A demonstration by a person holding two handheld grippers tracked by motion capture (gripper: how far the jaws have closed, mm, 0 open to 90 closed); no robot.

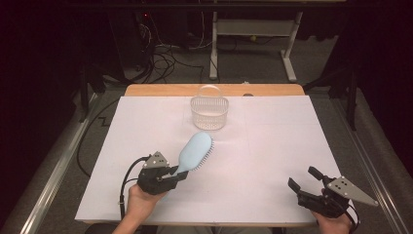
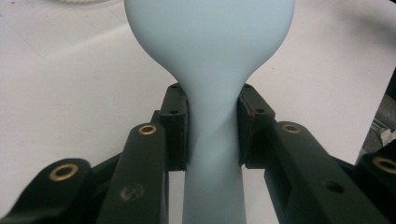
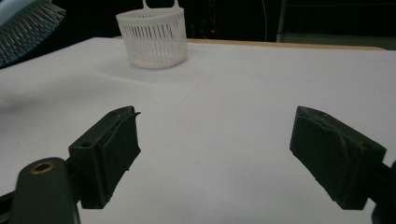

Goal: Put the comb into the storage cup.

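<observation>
Hairbrush [image 2: 212,140] clamped in left gripper [image 2: 212,123] (apparently lifted).

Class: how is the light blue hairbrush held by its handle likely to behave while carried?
The hairbrush looks stiff: it juts out unbent from the left tool. Its smooth narrow handle may twist or slip between the pads. Probably light plastic.

high view looks down; both gripper views share the basket [image 3: 153,39]

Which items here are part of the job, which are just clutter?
In play: light blue hairbrush, clamped by its handle in the left gripper; white slotted basket just beyond it.
Not in play: right gripper, open and idle; cables on the floor behind.
</observation>
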